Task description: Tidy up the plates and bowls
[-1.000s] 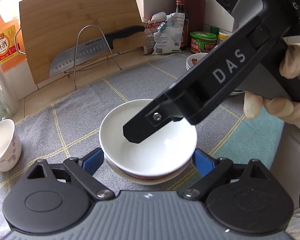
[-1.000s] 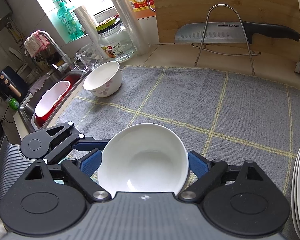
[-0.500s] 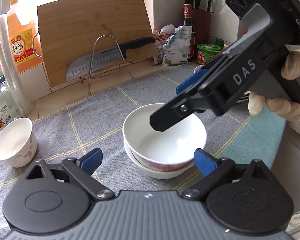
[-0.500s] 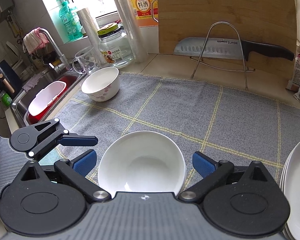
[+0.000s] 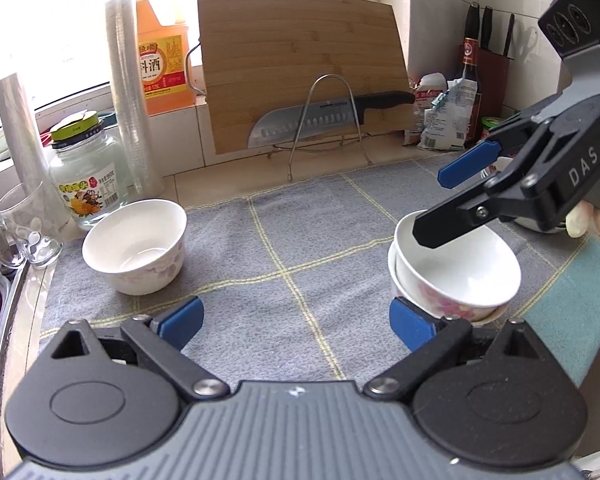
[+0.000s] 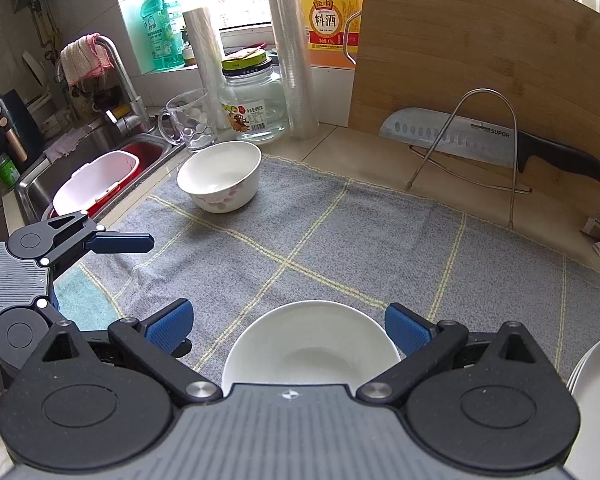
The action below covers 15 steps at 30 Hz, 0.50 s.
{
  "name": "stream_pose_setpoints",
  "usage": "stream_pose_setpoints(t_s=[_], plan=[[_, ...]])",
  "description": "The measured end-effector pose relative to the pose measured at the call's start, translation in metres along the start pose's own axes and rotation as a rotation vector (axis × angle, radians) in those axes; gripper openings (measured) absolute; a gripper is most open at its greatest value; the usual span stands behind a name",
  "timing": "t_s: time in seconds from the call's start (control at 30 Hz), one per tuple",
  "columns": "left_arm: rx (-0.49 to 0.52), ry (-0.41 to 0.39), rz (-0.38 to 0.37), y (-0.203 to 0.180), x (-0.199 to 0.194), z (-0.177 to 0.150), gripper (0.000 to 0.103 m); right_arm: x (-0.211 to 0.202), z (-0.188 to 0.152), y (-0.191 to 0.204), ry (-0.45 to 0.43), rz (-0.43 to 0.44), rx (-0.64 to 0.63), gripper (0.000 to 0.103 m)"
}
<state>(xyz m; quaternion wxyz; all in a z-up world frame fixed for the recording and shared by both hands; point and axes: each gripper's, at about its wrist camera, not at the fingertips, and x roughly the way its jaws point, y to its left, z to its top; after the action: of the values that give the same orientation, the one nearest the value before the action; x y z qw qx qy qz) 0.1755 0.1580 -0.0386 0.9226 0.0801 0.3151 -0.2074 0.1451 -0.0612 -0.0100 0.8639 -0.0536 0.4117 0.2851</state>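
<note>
Right hand-held gripper (image 6: 287, 325) wide, empty

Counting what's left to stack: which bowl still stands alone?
The floral bowl near the glass jar; the other two bowls sit nested.

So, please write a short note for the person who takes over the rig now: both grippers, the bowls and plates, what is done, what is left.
Left gripper: jaws open, have just been opening, nothing between them.
Right gripper: jaws open, have just been opening; they sit either side of the stacked bowls but do not press them.
Done: one flowered bowl sits nested in another on the grey cloth.
Left: the single bowl near the sink stands alone; it probably goes onto the stack next.
Plates are piled at the right edge of the right wrist view.
</note>
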Motion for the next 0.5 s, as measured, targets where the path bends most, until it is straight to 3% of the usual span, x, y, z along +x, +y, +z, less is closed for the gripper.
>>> stream_pose_setpoints(t_s=[0.23,0.5], plan=[[-0.058,-0.007,0.118,0.043,0.004,-0.005,0.099,0.017,0.026,0.022,0.005,-0.023,-0.072,0.103],[-0.131,-0.01,0.162,0.081,0.018,-0.011,0.099,0.045,0.053,0.041,0.024,-0.034,-0.103,0.103]])
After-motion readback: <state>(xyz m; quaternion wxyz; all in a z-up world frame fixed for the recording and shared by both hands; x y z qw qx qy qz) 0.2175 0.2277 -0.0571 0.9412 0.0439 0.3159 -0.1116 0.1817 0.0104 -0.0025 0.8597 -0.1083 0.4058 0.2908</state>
